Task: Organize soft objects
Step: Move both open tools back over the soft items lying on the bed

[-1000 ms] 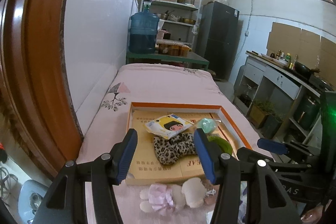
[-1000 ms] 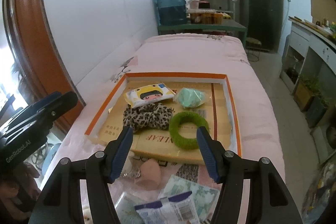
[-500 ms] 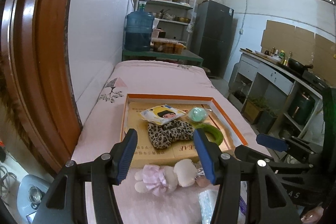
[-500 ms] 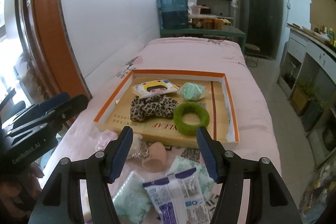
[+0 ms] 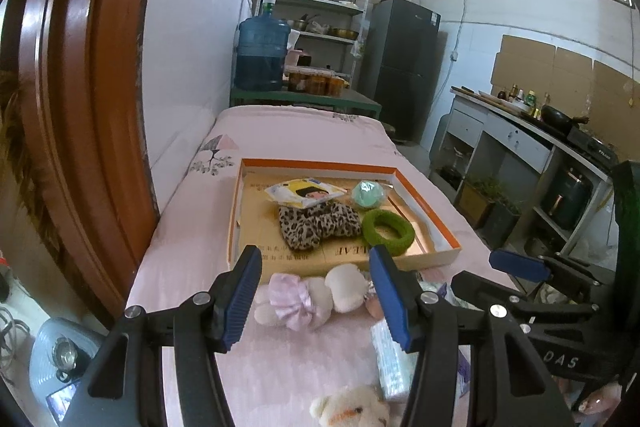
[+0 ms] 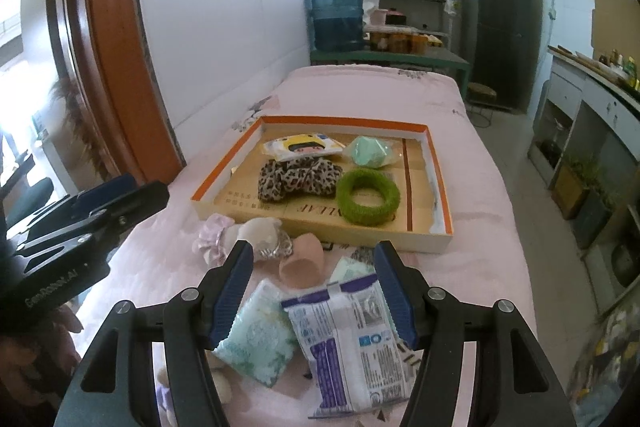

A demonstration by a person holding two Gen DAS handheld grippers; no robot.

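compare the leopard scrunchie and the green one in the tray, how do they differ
The leopard scrunchie is spotted brown and crumpled, so no hole shows. The green scrunchie is plain, fuzzy and lies flat as an open ring. Both sit side by side inside the orange-rimmed tray, apparently touching.

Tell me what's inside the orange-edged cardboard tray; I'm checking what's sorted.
Four things: yellow cartoon packet overlapping leopard-print scrunchie, mint sponge, green knitted ring. Anything beneath them in the tray is hidden.
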